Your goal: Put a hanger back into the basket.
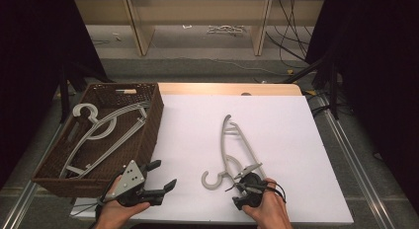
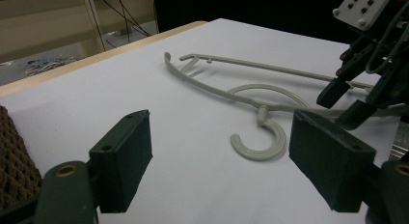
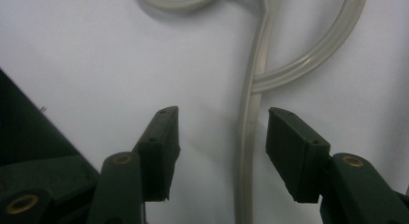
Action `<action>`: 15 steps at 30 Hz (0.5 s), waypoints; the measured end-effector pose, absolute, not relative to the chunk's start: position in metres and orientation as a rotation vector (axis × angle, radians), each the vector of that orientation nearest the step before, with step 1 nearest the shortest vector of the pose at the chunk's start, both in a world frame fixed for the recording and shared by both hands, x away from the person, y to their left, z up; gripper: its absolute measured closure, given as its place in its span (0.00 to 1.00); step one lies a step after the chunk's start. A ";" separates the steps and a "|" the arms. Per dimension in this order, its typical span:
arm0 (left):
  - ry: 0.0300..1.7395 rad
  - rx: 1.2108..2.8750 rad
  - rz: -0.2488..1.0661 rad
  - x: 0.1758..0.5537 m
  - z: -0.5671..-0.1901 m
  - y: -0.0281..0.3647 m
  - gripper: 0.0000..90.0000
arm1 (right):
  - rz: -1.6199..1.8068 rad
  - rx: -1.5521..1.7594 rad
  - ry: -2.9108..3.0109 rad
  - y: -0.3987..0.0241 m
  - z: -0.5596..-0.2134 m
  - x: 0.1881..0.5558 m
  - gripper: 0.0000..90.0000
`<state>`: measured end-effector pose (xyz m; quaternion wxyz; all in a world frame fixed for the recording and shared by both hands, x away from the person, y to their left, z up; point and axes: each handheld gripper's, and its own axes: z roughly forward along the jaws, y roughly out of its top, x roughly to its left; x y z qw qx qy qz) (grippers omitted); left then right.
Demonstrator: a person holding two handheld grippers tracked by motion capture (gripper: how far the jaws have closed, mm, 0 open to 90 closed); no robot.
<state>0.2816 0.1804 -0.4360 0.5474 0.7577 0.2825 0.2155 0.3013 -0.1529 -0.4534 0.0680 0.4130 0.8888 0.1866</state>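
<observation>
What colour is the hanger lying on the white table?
Pale grey, all over. The hanger shows best in the left gripper view.

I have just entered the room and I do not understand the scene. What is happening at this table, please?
A person holds a gripper in each hand at a white table. The right gripper is down over a grey hanger lying on the table, its jaws open on either side of one of the hanger's arms and not yet pressing it. The left gripper waits open beside a brown wicker basket, which already holds more grey hangers.
</observation>
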 end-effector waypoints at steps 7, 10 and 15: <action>0.667 1.806 0.512 0.283 -0.437 0.178 0.25 | 0.510 1.185 2.713 -0.153 -0.461 0.316 0.78; 0.660 1.812 0.506 0.284 -0.437 0.175 0.26 | 0.499 1.144 2.718 -0.153 -0.461 0.318 0.87; 0.582 1.894 0.501 0.297 -0.435 0.160 0.28 | 0.500 1.100 2.745 -0.156 -0.457 0.321 0.89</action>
